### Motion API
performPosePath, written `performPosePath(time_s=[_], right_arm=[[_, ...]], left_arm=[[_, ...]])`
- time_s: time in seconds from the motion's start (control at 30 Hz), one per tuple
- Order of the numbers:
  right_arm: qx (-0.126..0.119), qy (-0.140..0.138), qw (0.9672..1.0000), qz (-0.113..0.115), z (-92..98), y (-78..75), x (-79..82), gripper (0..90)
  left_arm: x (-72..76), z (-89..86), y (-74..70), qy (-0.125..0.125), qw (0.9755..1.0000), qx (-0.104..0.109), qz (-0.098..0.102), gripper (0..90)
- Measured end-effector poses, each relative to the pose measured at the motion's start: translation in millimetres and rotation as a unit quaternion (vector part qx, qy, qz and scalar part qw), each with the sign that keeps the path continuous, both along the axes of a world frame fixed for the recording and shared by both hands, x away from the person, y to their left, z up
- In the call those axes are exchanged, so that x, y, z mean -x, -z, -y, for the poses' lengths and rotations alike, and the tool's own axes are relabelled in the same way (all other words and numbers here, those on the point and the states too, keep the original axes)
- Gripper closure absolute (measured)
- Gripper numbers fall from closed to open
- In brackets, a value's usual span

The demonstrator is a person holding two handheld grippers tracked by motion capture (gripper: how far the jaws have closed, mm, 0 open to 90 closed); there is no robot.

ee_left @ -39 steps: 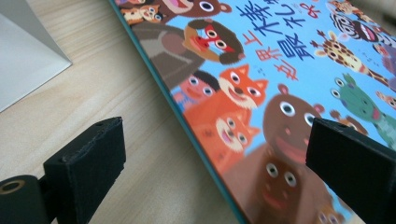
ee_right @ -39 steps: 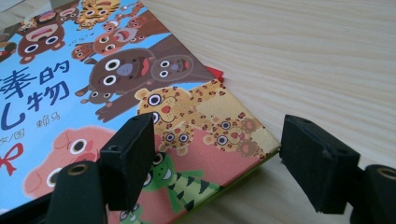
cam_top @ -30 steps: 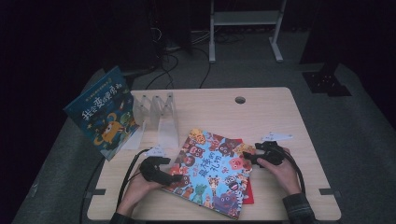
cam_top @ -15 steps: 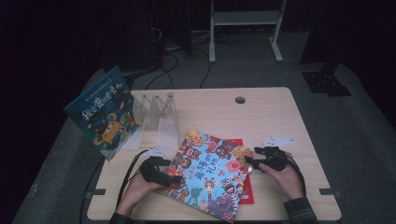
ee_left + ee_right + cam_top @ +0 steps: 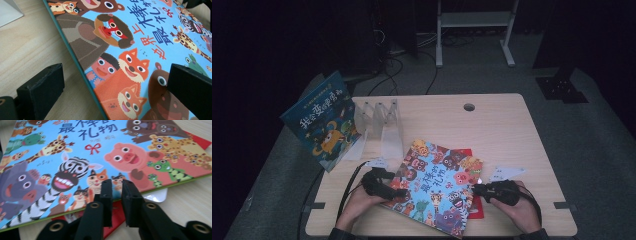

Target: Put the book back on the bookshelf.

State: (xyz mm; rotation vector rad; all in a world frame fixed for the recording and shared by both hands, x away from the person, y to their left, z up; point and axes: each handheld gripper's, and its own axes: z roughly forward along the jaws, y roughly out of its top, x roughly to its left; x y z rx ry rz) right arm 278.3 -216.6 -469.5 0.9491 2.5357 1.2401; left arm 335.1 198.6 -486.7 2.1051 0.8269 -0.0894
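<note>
- Two picture books are lying stacked near the front of the bench (image 5: pixel 512 130): the animal-cover book (image 5: pixel 436 187) is resting askew on a red book (image 5: pixel 475 207) whose corners are peeking out at its right side.
- The left hand-held gripper (image 5: pixel 402 192) is standing wide open astride the animal-cover book's left edge, one jaw over the wood and one over the cover, neither pressing.
- The right hand-held gripper (image 5: pixel 476 189) has just been closing; its jaws are now sitting nearly together at the book's right edge with nothing between them, as far as the dim high view is showing.
- The book is looking like a thin, stiff-boarded, glossy thing: probably light, rigid enough to lift by one edge, yet slick under hard pads.
- Pinching across the cover edge, well in from the corner, is seeming the soundest hold; a corner grip is risking a swing or a slip.
- A second blue book (image 5: pixel 322 122) is leaning by the clear stand (image 5: pixel 379 120), well apart.
</note>
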Motion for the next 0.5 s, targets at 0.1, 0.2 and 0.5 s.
performPosePath(time_s=[0.1, 0.2, 0.5], right_arm=[[0.007, -0.014, 0.9999, -0.006, -1.5, 0.2, 5.2, 80.2], [0.015, -0.024, 0.9996, -0.008, -2.0, 1.9, 9.8, 81.3], [0.012, -0.036, 0.9992, -0.007, -2.6, 3.5, 13.8, 82.8]], left_arm=[[-0.5, -0.2, 0.7, -0.001, 1.0000, 0.003, -0.005, 0.4], [-0.9, 0.7, 2.1, 0.006, 0.9999, 0.007, -0.011, 0.4], [-0.7, 8.9, 5.0, 0.026, 0.9992, 0.018, -0.025, 0.5]])
